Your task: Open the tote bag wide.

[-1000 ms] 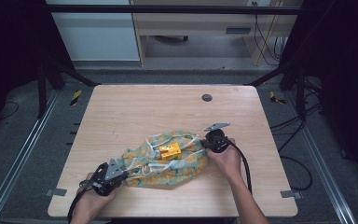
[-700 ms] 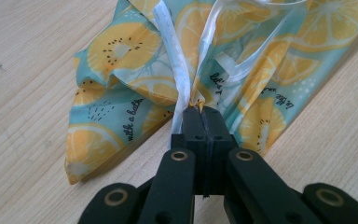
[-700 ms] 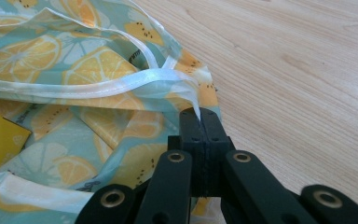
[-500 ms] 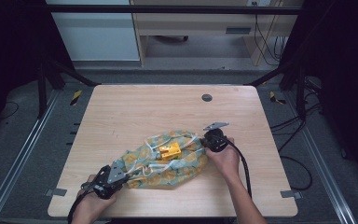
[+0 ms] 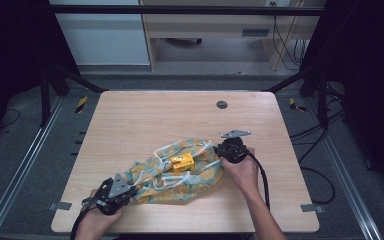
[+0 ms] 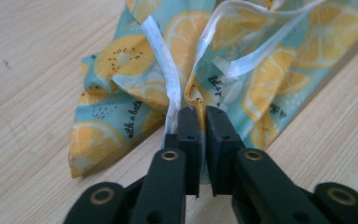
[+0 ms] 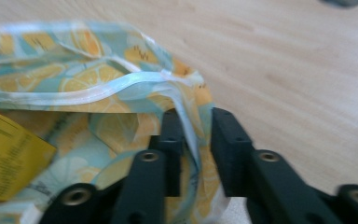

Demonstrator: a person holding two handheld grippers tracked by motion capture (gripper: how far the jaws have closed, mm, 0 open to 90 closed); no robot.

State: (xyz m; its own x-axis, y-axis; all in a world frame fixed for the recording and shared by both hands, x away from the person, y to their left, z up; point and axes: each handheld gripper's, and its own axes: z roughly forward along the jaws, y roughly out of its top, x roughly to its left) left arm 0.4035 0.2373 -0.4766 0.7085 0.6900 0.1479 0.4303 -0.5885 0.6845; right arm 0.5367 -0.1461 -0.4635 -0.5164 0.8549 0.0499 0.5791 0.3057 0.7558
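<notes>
Wooden tabletop point(image 5: 145, 125) carrying a lemon-print cloth bag point(image 5: 200, 175), pinched at both ends.

Left tongs point(image 6: 198, 116) are nearly shut on the bag's near-left corner; right tongs point(image 7: 193, 128), slightly parted, clamp its white-trimmed edge point(image 7: 121, 86) at the far-right end. Since a second ago, the left tongs have drawn back toward the near-left corner, stretching the bag, whose long axis runs diagonally between them. A yellow box point(image 5: 181, 161) lies on it.

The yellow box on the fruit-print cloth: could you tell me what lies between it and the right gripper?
In the high view, only fruit-print cloth and its white trim span from the yellow box to the right gripper.
</notes>
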